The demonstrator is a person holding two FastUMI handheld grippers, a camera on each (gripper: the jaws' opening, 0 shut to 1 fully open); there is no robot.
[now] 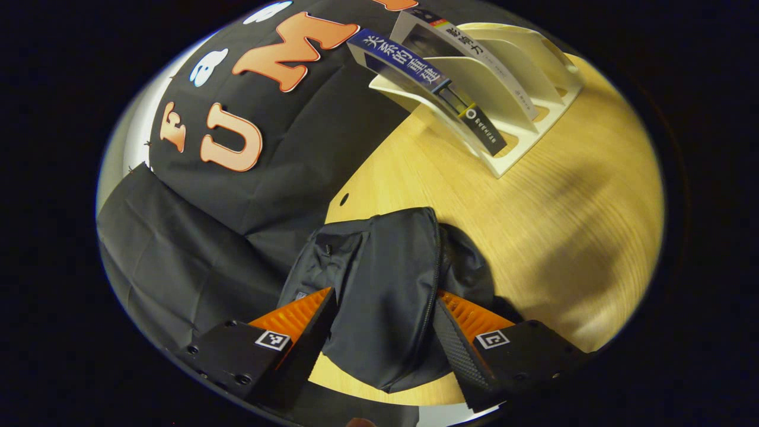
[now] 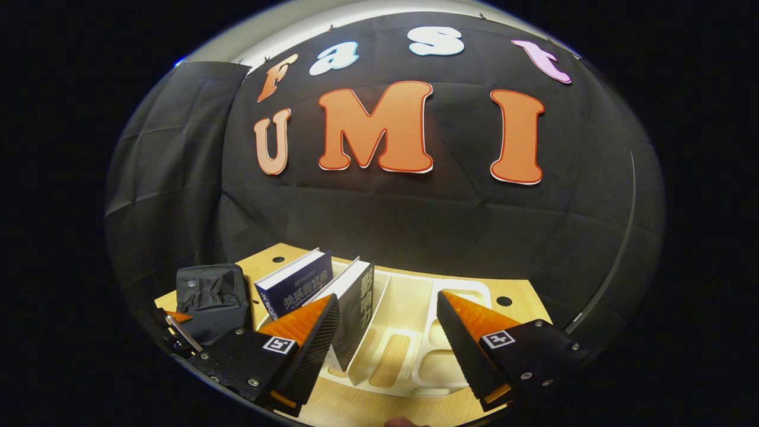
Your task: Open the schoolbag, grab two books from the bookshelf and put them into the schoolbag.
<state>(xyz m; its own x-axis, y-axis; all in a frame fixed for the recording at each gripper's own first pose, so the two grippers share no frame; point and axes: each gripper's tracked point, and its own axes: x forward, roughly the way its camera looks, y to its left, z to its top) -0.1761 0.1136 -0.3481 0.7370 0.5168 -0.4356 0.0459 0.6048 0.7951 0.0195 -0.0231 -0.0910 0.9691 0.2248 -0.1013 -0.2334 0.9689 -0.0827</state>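
Note:
The black schoolbag (image 1: pixel 385 261) lies on the wooden table, its zipper running along its right side. My left gripper (image 1: pixel 385 293) is open and straddles the bag, one finger on each side. Two books lean in the white bookshelf (image 1: pixel 533 118): a blue-spined book (image 1: pixel 403 59) and a white-spined book (image 1: pixel 474 53). In the right gripper view, my right gripper (image 2: pixel 386 296) is open just in front of the bookshelf (image 2: pixel 415 350), with the dark-covered book (image 2: pixel 359 302) by its left finger and the blue book (image 2: pixel 296 284) further left. The schoolbag (image 2: pixel 210 296) lies at far left.
The wooden table (image 1: pixel 563 207) has small round holes near its back edge. Black cloth walls close in the back and left side. Part of the other gripper (image 2: pixel 178 326) shows beside the bag in the right gripper view.

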